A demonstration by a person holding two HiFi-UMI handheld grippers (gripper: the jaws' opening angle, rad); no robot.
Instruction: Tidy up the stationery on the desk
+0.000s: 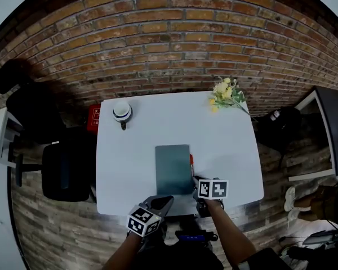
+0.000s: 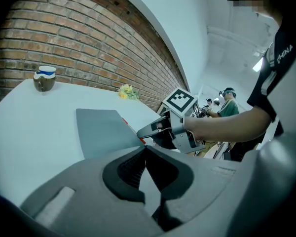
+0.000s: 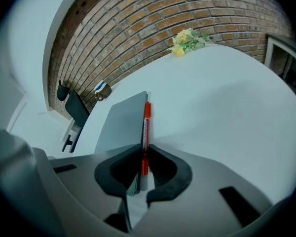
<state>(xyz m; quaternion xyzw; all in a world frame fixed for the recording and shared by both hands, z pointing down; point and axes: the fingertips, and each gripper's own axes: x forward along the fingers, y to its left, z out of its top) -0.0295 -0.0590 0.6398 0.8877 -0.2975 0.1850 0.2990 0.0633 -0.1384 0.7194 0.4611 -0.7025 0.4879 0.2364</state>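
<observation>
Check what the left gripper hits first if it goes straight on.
Probably the grey notebook, at its near right corner; the red pen and right gripper sit just right of that line. Depth unclear.

a white table [image 1: 231, 145] holds a grey notebook [image 1: 173, 169] with a red pen [image 1: 191, 165] along its right edge, and a cup [image 1: 122, 111] and yellow flowers [image 1: 225, 93] at the far corners.

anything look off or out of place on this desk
Flowers lie loose at the far right corner of the desk, with no vase. Otherwise nothing stands out: the pen lies straight along the notebook.
</observation>
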